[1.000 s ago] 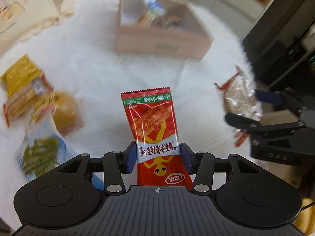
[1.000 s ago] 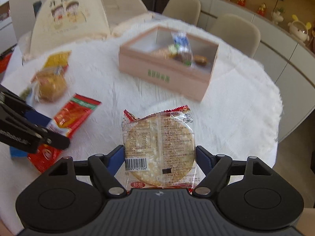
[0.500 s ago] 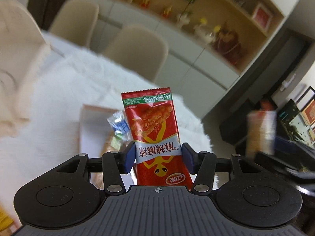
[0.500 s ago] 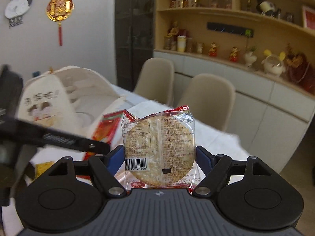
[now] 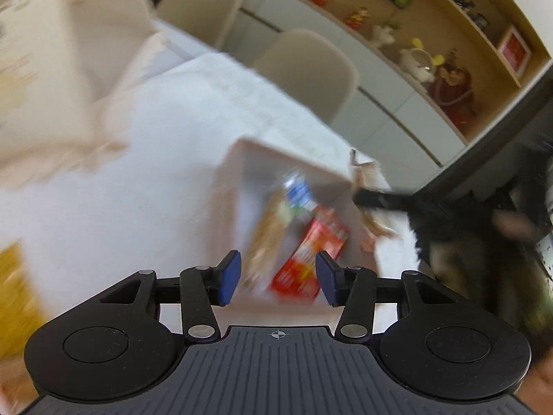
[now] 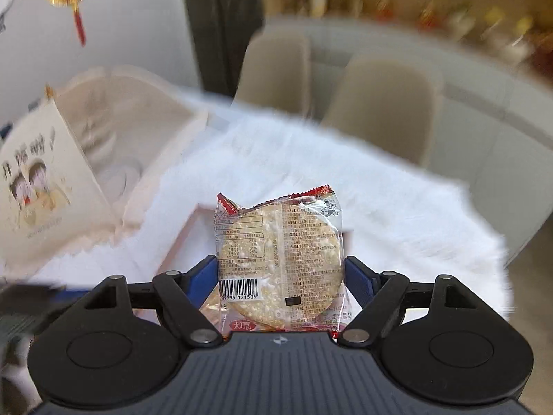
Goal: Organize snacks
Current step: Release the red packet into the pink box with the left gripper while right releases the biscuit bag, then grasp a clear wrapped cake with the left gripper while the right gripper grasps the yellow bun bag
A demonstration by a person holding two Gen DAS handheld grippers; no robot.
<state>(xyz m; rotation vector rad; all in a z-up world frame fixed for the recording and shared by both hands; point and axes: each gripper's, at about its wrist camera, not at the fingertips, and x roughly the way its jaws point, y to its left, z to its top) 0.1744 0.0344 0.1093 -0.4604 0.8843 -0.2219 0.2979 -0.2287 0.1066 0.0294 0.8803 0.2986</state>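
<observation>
Left wrist view: the left gripper hangs above the pink open-topped cardboard box, its blue pads standing apart with nothing pressed between them; the jaws have just been closing a little, and they are empty. A red foil snack packet with yellow print lies below and beyond the pads, inside the box beside a blue-and-white wrapped snack (motion blur hides the rest of the contents). A yellow packet waits on the white fluffy tablecloth at the left edge, likely the next pick for this hand. Right wrist view: the right gripper is clamped on a round rice cracker in a clear red-edged wrapper, pads on both side edges, packet upright. The box rim shows just behind and left of the cracker, so the release point is close. Best practice, judging from this: carry the cracker fully over the box opening, lower it past the rim, then open; keep clear of the left gripper, seen blurred at the lower left. A thin wrapper could slip or catch the wall.
</observation>
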